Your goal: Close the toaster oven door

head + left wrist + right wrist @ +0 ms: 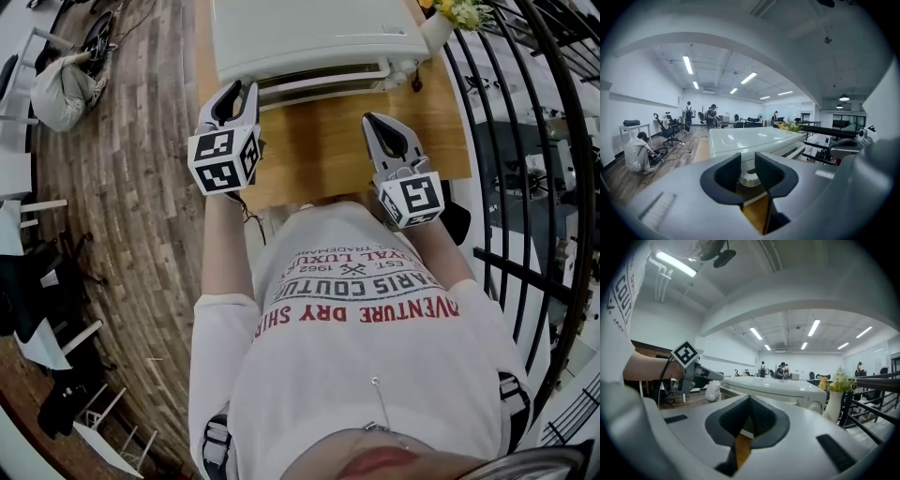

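**Toaster oven at far end of desk**

Toaster oven (309, 33) sits at the desk's (319, 155) far edge. Left claw (239, 92) is near its front left corner, jaws apart, gripping nothing. Right claw (371, 122) hangs farther back, jaws together, empty. The right gripper view shows the whole vase (833, 406) upright beside the oven; the head view crops it.

Person's shirt (375, 394) is showing print, upside down, partly cut off: "VENTURE DRY SHIR" in red, "ARIS COUTU", "EST. 1962", "YAL LUXU". Right gripper view is catching "COU" on same shirt.
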`<state>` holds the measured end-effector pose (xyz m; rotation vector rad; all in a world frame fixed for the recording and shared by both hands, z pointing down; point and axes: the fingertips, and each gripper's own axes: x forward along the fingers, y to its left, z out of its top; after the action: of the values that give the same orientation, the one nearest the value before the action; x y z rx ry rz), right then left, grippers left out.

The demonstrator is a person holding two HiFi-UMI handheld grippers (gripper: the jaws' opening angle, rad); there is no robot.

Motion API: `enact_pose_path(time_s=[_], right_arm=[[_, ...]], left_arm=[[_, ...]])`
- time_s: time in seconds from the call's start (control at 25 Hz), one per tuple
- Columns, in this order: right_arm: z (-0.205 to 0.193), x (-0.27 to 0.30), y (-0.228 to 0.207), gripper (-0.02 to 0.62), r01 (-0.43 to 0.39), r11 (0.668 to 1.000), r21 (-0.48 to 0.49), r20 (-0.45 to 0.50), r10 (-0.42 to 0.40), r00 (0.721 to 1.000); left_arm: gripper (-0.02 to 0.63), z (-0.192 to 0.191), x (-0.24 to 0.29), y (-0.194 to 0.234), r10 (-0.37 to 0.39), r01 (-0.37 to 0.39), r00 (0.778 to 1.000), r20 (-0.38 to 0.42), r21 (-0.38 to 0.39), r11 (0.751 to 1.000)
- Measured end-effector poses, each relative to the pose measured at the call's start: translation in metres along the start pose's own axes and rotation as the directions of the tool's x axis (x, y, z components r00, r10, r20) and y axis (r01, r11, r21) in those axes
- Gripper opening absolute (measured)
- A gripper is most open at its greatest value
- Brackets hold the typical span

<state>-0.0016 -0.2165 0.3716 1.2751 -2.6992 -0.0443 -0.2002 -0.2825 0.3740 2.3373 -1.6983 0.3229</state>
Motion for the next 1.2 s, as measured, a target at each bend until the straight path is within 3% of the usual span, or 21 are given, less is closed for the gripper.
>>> enact_pose_path(time_s=[0.24,0.48,0.8,1.0,1.2], right_arm=[[0.0,-0.007,0.003,-0.014,-0.013,1.0,0.013,0.007,0.013,1.0],[0.001,-0.013,0.004,-0.014,-0.017,1.0,0.024,0.02,0.016,1.0],[0.008,-0.017,0.007,-0.014,-0.055,0.998,0.025,0.047,0.054,0.997],[0.015,-0.013,0.007,-0.014,-0.06,0.998,0.027,0.063,0.058,0.996],[0.019,-0.012,0.002,-0.014,-0.045,0.998,0.038,0.065,0.042,0.997]], left_arm=[[0.061,0.006,-0.031,-0.023,-0.007,0.002,0.997,0.074,0.074,0.997],[0.014,-0.007,-0.049,-0.042,-0.033,0.029,0.997,0.066,0.058,0.998],[0.012,-0.002,-0.085,-0.075,-0.137,0.122,0.978,0.158,0.102,0.987],[0.012,0.001,-0.089,-0.076,-0.14,0.117,0.974,0.179,0.131,0.984],[0.011,-0.001,-0.087,-0.074,-0.142,0.124,0.972,0.187,0.103,0.987]])
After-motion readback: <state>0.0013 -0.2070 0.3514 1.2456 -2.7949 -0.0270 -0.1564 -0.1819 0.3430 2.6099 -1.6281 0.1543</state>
